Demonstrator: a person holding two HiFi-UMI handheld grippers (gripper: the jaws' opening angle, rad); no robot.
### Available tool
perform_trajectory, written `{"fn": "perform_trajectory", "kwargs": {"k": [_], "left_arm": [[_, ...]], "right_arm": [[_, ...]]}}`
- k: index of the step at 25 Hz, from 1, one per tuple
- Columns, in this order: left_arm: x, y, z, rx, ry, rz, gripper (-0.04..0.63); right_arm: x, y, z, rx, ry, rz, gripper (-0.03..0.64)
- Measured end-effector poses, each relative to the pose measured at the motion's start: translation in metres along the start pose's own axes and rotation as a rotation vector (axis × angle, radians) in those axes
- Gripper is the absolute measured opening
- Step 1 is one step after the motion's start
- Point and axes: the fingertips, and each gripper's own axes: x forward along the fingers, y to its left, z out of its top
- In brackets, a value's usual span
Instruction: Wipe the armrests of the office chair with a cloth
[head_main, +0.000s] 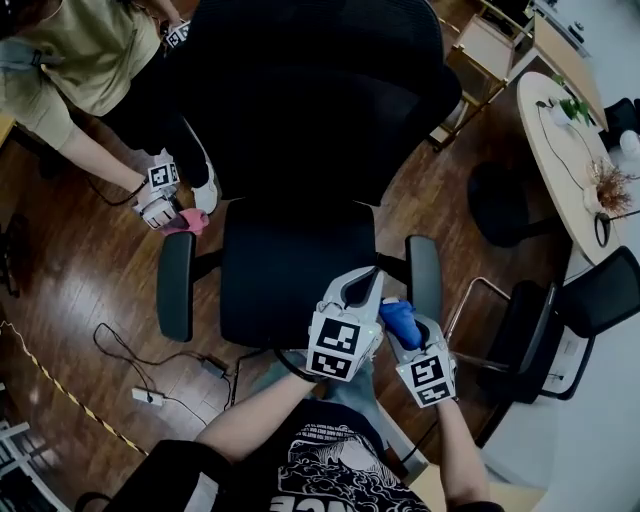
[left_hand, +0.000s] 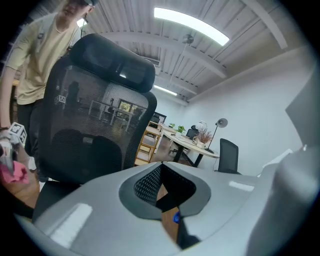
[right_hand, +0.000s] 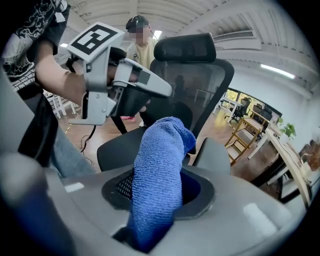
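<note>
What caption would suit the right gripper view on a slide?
The right tongs grip a blue cloth near an armrest of the black office chair.

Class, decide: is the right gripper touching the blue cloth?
Touching. The right gripper view shows the right gripper with its jaws closed on the blue cloth, which sticks out beyond them.

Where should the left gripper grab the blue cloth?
Probably take the bunched free end of the blue cloth standing past the jaws of the right gripper, coming from its left, where the left gripper sits close by. Its jaws are shut, so open them first.
</note>
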Motion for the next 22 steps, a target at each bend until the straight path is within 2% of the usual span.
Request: {"fn": "perform_trajectory", "kwargs": {"k": [5,12,17,22], "left_arm": [[-0.003,0.011,0.003,-0.014,-0.013,0.044,0.003],[-0.001,0.024,0.009,-0.031,-0.028,0.066,0.003],[-0.006,0.045,0.011,-0.033,-0.032,0.104,0.003],[0.004,0.045,0.023,-0.038,-0.050,0.124,0.003]], "right_arm": [[0.013,-0.021,0.010,-0.042,0.038,0.015,0.140],[0.045,-0.038,0.033,-0.110,0.069,0.048,0.141],[0.076,-0.044,0.052,-0.146,0.061,0.080,0.141],[0.089,-0.074,0.070,-0.144,0.047,0.074,0.141]]}}
